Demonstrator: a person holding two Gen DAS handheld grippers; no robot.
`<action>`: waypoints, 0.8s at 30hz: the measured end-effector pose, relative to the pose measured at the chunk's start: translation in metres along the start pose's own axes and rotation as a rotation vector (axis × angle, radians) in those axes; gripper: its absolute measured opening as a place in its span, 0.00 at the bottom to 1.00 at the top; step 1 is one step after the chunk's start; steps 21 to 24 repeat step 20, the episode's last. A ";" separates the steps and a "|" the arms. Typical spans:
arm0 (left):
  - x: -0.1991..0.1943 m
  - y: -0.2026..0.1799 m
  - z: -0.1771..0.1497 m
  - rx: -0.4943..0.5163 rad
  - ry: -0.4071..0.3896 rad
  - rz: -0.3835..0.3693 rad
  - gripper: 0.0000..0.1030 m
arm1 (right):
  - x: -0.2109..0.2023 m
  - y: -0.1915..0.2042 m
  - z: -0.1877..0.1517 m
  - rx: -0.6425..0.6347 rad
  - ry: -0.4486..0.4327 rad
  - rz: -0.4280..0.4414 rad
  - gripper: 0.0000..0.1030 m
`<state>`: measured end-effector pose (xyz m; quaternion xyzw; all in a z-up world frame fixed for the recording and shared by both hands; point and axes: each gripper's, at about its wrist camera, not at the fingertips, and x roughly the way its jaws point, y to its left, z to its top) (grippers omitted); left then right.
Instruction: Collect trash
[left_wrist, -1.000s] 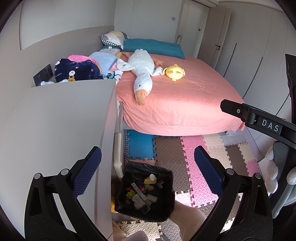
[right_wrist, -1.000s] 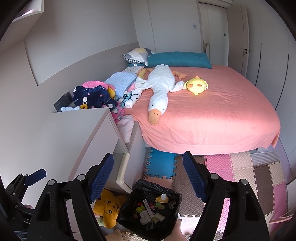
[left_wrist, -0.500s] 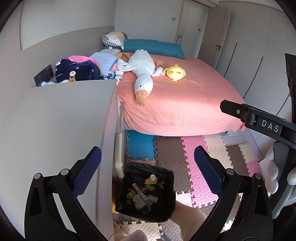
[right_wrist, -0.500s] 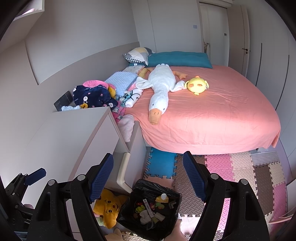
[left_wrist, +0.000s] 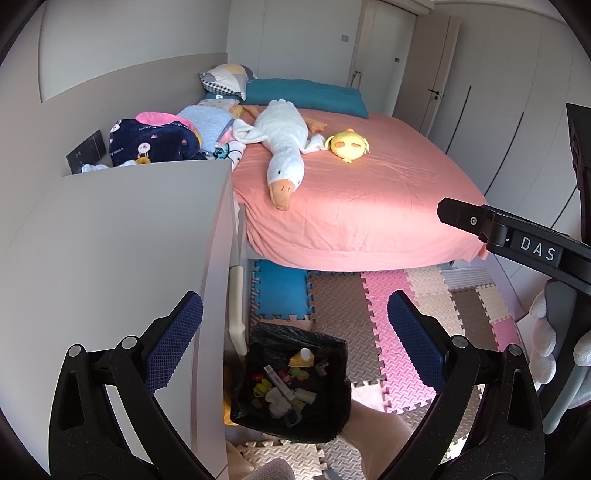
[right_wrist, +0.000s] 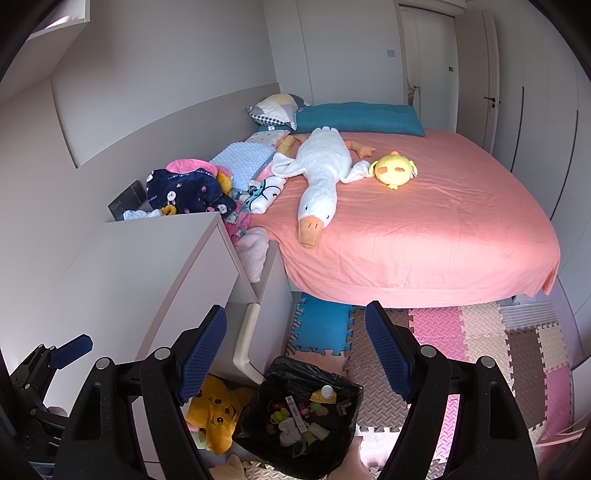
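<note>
Two hand-held grippers frame this bedroom scene, and both stand wide with nothing between their blue pads. In the left wrist view the left hand-held gripper (left_wrist: 295, 336) fills the bottom of the frame; in the right wrist view the right hand-held gripper (right_wrist: 295, 350) does the same.

Between the fingers in both views, at the lower centre, sits a bin lined with a black trash bag (left_wrist: 291, 380) (right_wrist: 299, 413) on the foam floor mat (left_wrist: 369, 295) (right_wrist: 443, 332). Inside it lie small bits of trash (left_wrist: 284, 384) (right_wrist: 301, 417): scraps of white, yellow and green, and a narrow white strip. Neither gripper touches the bag.

A white cabinet (left_wrist: 110, 240) (right_wrist: 147, 266) takes up the left side of both frames, with the bag just to the right of its base. In the right wrist view a yellow star plush (right_wrist: 214, 417) lies on the floor between the cabinet and the bag, touching the bag's left side.

Across the upper middle spreads a bed with a pink sheet (left_wrist: 351, 206) (right_wrist: 424, 229). On it lie a long white goose plush (left_wrist: 282, 147) (right_wrist: 321, 173) and, just to its right, a round yellow chick plush (left_wrist: 349, 144) (right_wrist: 393, 171). A heap of clothes (left_wrist: 155, 142) (right_wrist: 188, 188) sits at the upper left, behind the cabinet.
</note>
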<state>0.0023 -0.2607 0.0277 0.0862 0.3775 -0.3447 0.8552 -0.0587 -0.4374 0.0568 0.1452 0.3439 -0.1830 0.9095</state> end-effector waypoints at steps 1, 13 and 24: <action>0.000 0.000 0.000 0.001 0.000 0.000 0.94 | 0.000 0.000 0.000 -0.001 0.000 0.000 0.75; 0.002 -0.003 -0.001 0.000 0.012 0.006 0.94 | 0.000 -0.001 -0.001 -0.005 0.000 -0.004 0.75; 0.003 -0.004 -0.001 0.002 0.014 -0.002 0.94 | 0.000 -0.001 -0.001 -0.009 -0.001 -0.004 0.75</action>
